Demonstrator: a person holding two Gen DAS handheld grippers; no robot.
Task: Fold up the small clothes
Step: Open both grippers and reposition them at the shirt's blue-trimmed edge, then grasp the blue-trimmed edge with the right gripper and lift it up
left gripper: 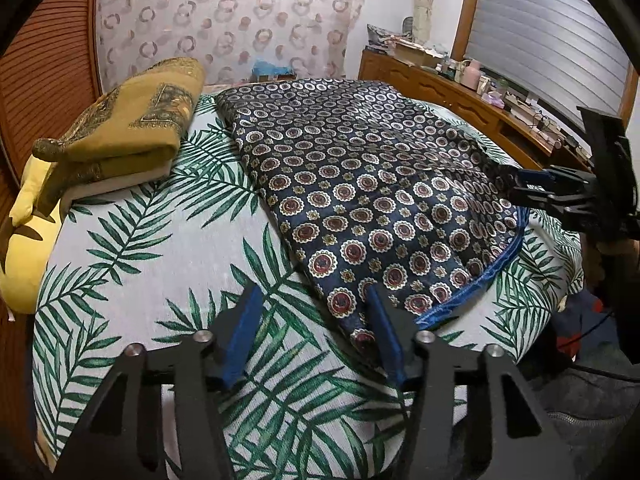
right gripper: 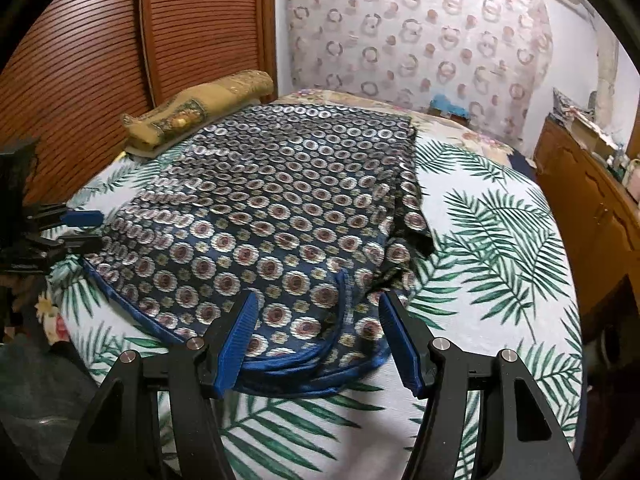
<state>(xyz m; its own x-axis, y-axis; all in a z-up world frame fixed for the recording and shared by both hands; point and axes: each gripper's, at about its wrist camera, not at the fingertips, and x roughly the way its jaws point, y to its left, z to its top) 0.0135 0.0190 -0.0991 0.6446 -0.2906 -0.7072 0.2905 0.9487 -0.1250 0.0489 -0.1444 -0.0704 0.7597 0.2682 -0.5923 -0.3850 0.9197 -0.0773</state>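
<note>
Left gripper half-wide, empty, at near corner of patterned cloth on bed; right gripper wide over blue hem. Grab both corners w/ 2 layers, lift evenly.

Folded navy medallion-print garment, blue-trimmed, flat on palm-leaf bedspread

Glossy patterned cloth – matt leaf-print bedsheet.
</note>
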